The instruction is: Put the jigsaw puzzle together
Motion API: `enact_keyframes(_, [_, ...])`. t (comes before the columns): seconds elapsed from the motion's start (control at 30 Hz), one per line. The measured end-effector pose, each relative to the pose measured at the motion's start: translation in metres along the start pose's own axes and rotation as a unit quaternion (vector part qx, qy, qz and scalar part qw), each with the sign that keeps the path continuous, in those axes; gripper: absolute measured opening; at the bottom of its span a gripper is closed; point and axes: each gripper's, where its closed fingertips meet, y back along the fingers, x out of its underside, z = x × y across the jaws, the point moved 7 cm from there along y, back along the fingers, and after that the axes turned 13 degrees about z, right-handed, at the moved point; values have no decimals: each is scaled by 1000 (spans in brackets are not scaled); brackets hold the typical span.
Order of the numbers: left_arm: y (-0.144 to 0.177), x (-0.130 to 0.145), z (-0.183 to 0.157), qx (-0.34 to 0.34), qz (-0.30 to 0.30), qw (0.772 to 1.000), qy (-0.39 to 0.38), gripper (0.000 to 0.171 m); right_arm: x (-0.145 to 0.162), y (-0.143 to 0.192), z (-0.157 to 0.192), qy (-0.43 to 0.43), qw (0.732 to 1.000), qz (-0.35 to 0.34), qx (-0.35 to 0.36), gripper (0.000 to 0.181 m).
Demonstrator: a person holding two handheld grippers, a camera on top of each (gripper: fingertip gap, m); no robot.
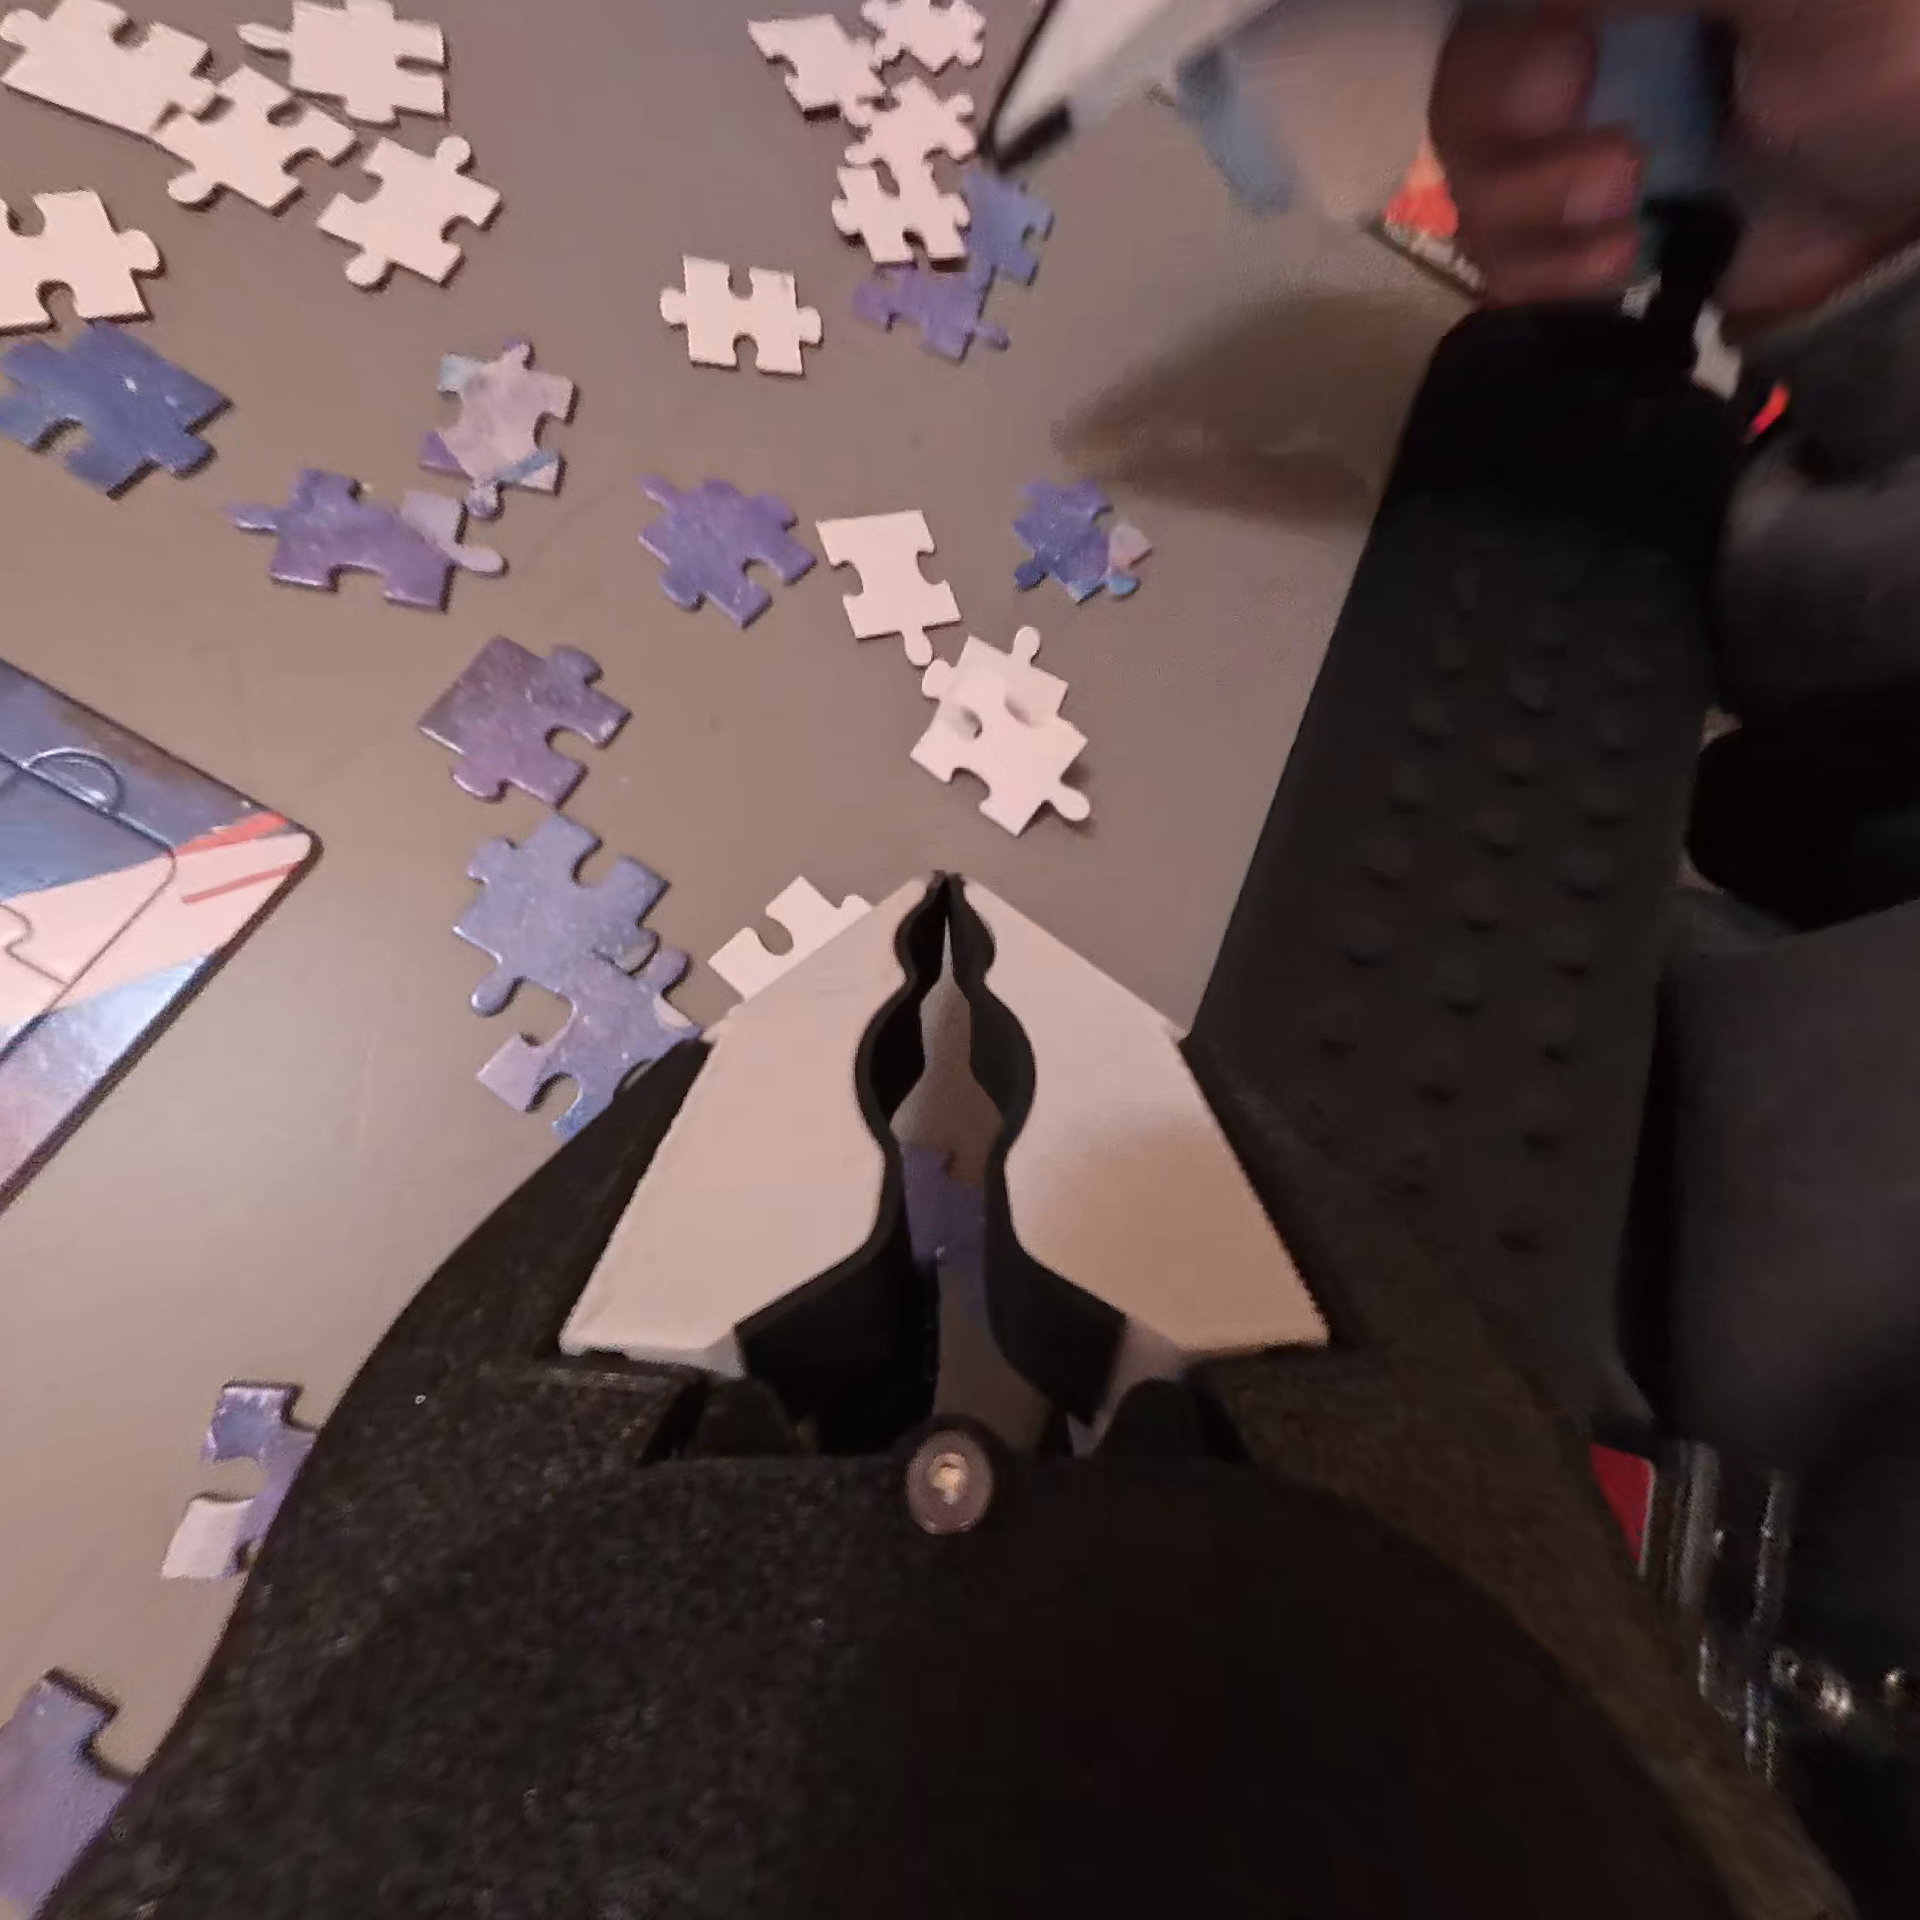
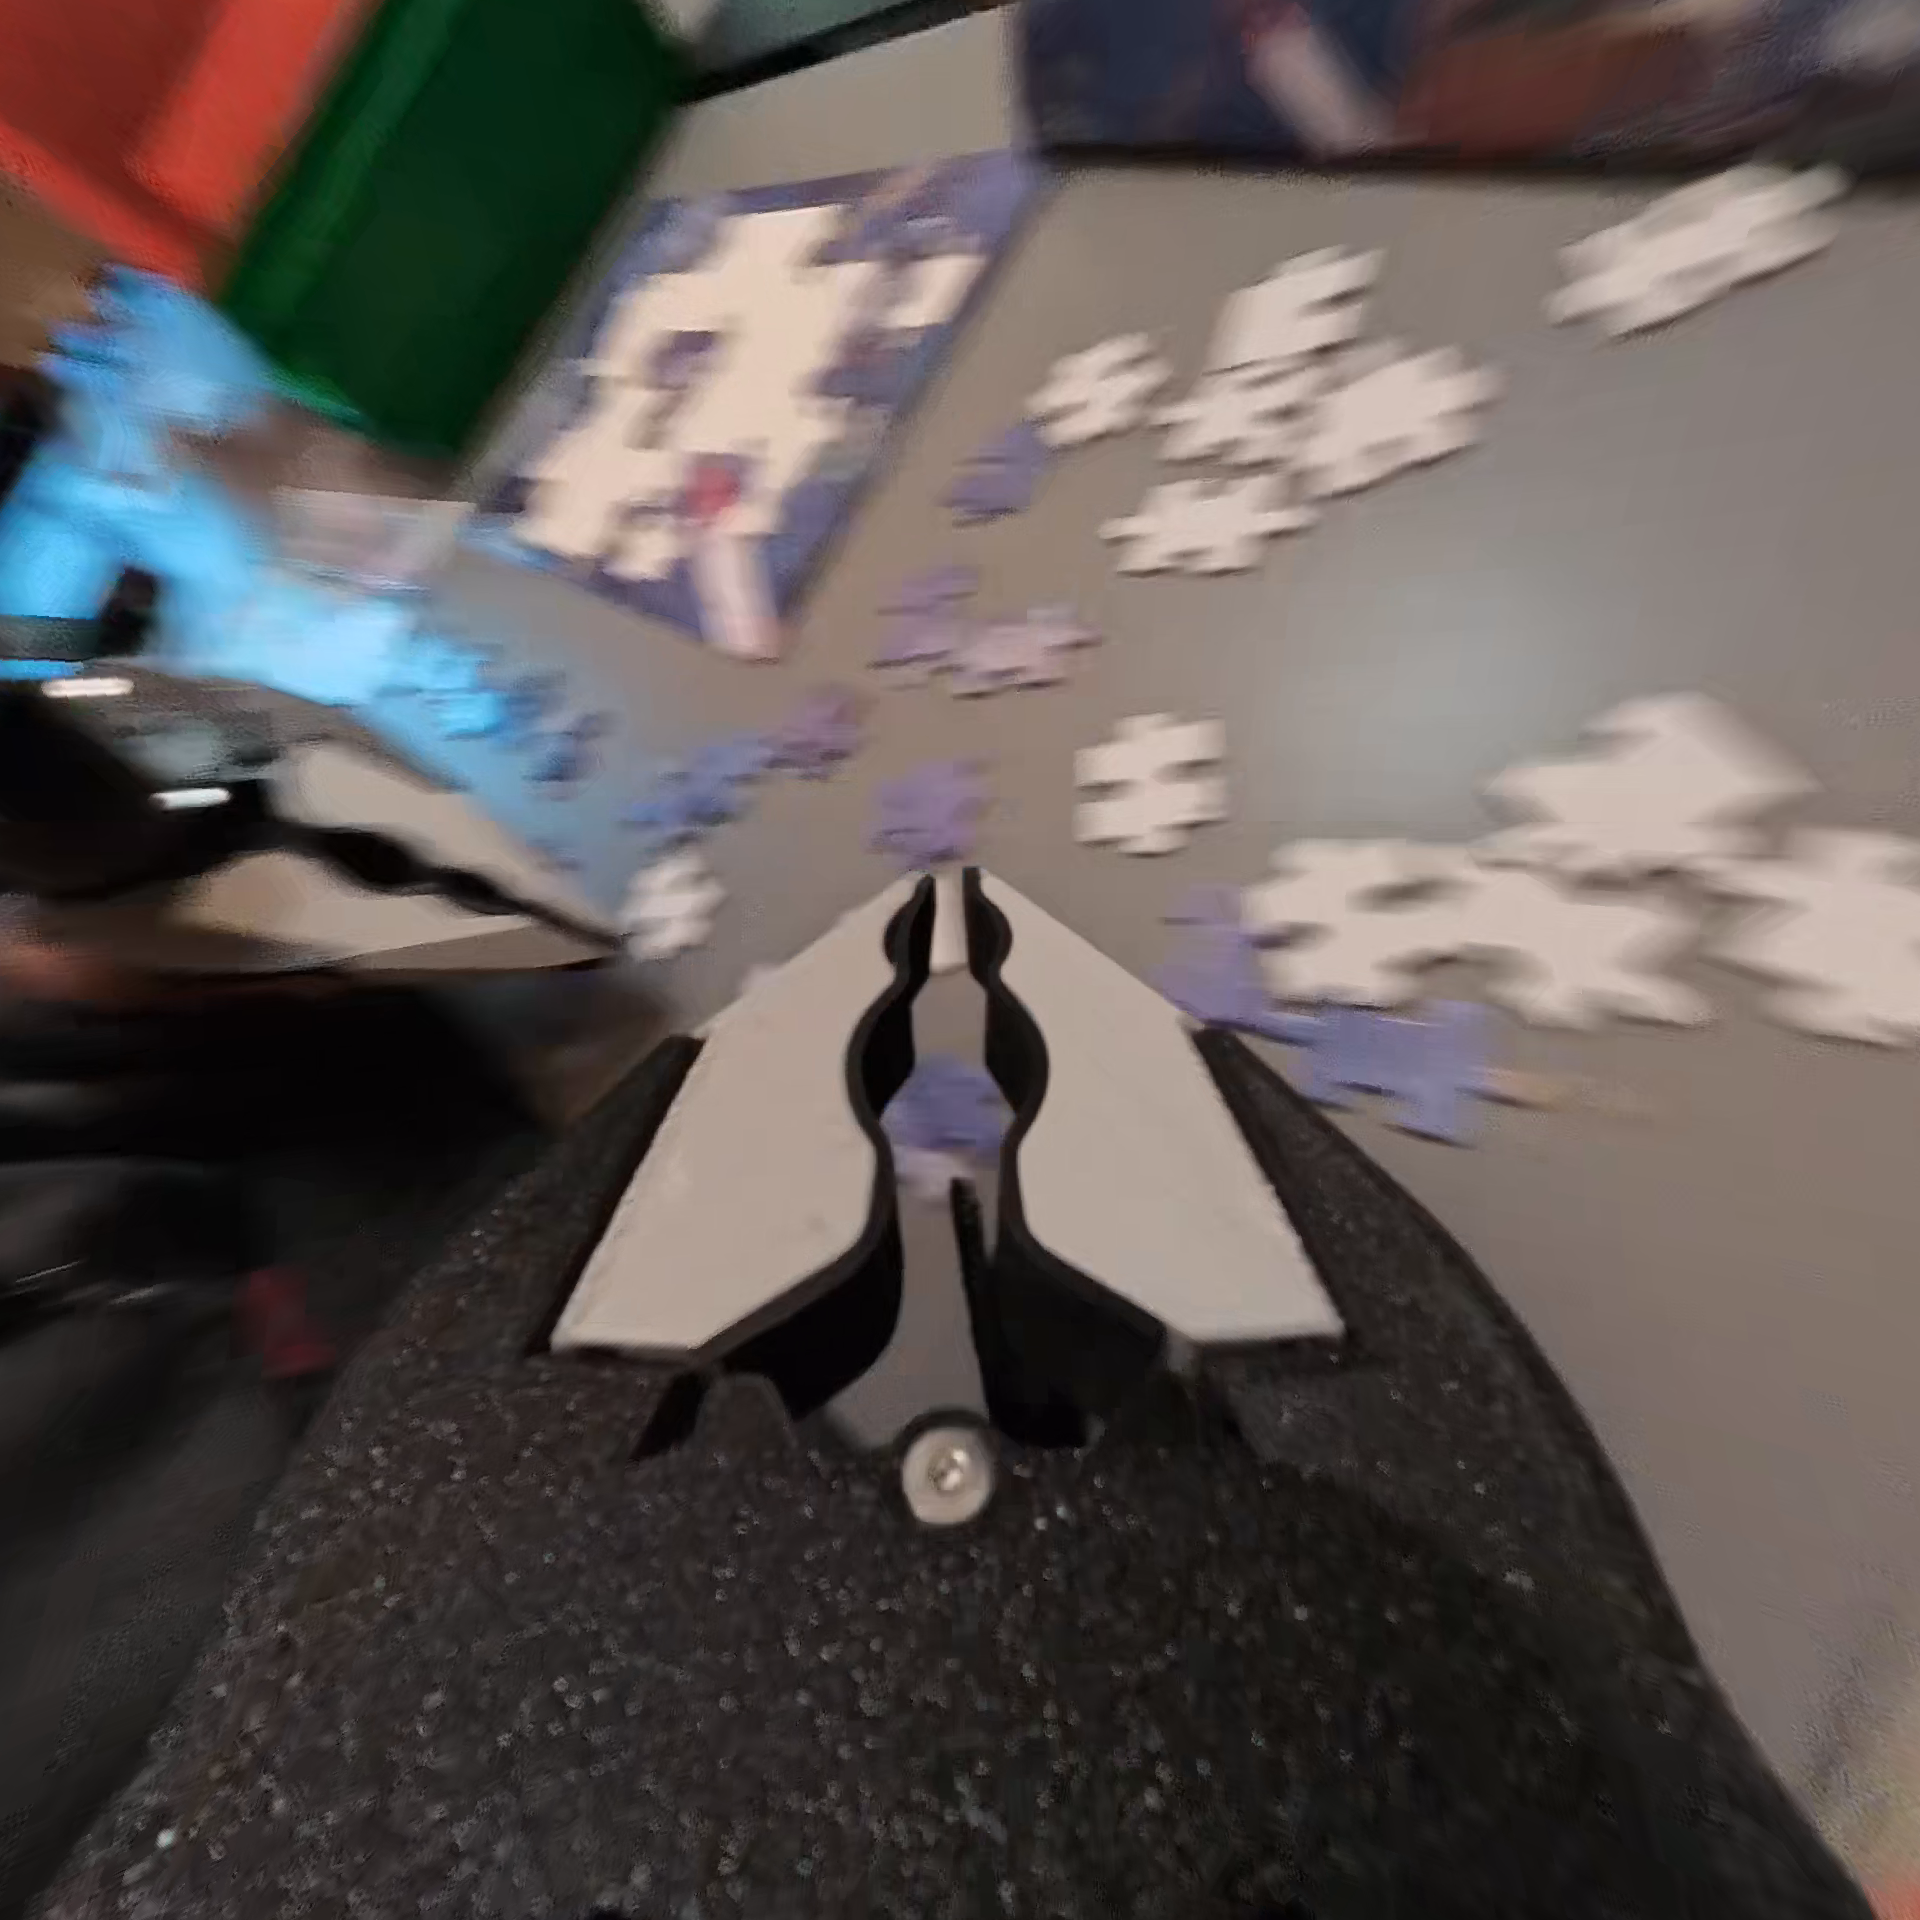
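Observation:
In the left wrist view my left gripper (image 1: 940,885) hangs low over the grey table (image 1: 260,1247), fingertips closed together. A white puzzle piece (image 1: 790,935) lies partly hidden behind its left finger; I cannot tell if they touch. Loose blue (image 1: 727,545) and white (image 1: 997,743) pieces lie ahead. The joined part of the puzzle (image 1: 114,914) is at the left edge. The right wrist view is motion-blurred. My right gripper (image 2: 945,883) has its pads on a narrow white puzzle piece (image 2: 945,925), held above the table. The left gripper (image 2: 608,935) shows at the left.
The right gripper's black body (image 1: 1455,831) fills the right of the left wrist view, with a hand (image 1: 1538,156) above it. The joined puzzle (image 2: 748,416), a dark box (image 2: 1455,73) and a green and red object (image 2: 447,208) stand at the back of the table. The left gripper's tips are roughly 15 cm from the right gripper's.

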Motion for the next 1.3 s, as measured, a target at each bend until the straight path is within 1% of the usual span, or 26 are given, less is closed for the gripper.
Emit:
enact_keyframes(0.03, [0, 0, 0, -8, 2, 1000, -3, 0, -3, 7, -19, 10, 997, -2, 74, 14])
enact_keyframes(0.07, [0, 0, 1, -16, 2, 1000, -5, 0, -6, 13, -35, 24, 990, -4, 137, 27])
enact_keyframes(0.1, [0, 0, 2, -23, 1, 1000, -5, 0, -9, 15, -49, 44, 983, -5, 178, 35])
enact_keyframes(0.13, [1, 0, 3, -28, 0, 1000, -4, 0, -12, 14, -61, 55, 978, 2, 202, 40])
enact_keyframes(0.2, [2, 0, 5, -32, -4, 999, 0, 0, -19, 10, -80, 59, 971, 21, 232, 45])
enact_keyframes(0.27, [4, 1, 9, -36, -5, 999, 5, 1, -25, 3, -88, 65, 972, 22, 223, 47])
enact_keyframes(0.3, [5, 2, 11, -39, -4, 999, 7, 2, -27, -2, -90, 65, 973, 33, 217, 48])
enact_keyframes(0.47, [8, 7, 20, -46, -3, 999, 21, 3, -25, -14, -100, 80, 961, 72, 254, 51])
enact_keyframes(0.5, [8, 8, 21, -46, -3, 999, 24, 3, -24, -14, -100, 69, 965, 67, 246, 45])
enact_keyframes(0.6, [8, 7, 23, -44, -3, 999, 27, 3, -22, -13, -101, 66, 968, 53, 237, 41])
enact_keyframes(0.7, [11, 5, 23, -47, -9, 999, 24, 3, -21, -10, -99, 55, 971, 57, 227, 37])
enact_keyframes(0.77, [16, 2, 23, -48, -20, 998, 23, 3, -23, -9, -88, 41, 982, 42, 181, 37])
enact_keyframes(0.8, [20, -1, 23, -48, -30, 998, 23, 3, -27, -7, -79, 31, 989, 19, 141, 37])
enact_keyframes(0.83, [25, -4, 22, -45, -46, 998, 20, 4, -32, -4, -65, 19, 996, -12, 83, 35])
enact_keyframes(0.87, [32, -8, 20, -36, -69, 997, 14, 7, -40, 0, -45, 10, 998, -54, -7, 2])
enact_keyframes(0.9, [41, -13, 17, -22, -100, 995, 11, 12, -49, 5, -24, -9, 988, -109, -109, 0])
enact_keyframes(0.93, [52, -19, 15, -6, -136, 991, 13, 15, -57, 11, -1, -22, 962, -158, -221, 0])
enact_keyframes(0.97, [62, -24, 14, 12, -172, 985, 22, 17, -62, 13, 19, -28, 935, -182, -304, 0])
enact_keyframes(1.0, [72, -28, 14, 30, -201, 979, 33, 19, -64, 9, 32, -30, 926, -173, -335, 0])
enact_keyframes(1.03, [79, -29, 16, 41, -218, 974, 46, 21, -64, 0, 37, -31, 935, -159, -316, 0])
enact_keyframes(1.07, [84, -27, 21, 43, -221, 973, 58, 22, -62, -8, 37, -22, 954, -142, -263, 0])
enact_keyframes(1.13, [88, -15, 32, 14, -205, 976, 75, 23, -55, -19, 25, 21, 989, -93, -113, 0])
enact_keyframes(1.17, [89, -8, 37, -7, -197, 977, 80, 23, -50, -21, 15, 48, 997, -60, -33, 2])
enact_keyframes(1.23, [91, 7, 44, -36, -185, 978, 88, 23, -39, -19, -6, 90, 991, 3, 96, 26])
enact_keyframes(1.27, [90, 12, 46, -39, -180, 978, 93, 23, -33, -20, -14, 114, 983, 46, 138, 33])
enact_keyframes(1.3, [89, 17, 47, -37, -175, 979, 96, 23, -28, -23, -19, 141, 972, 89, 166, 35])
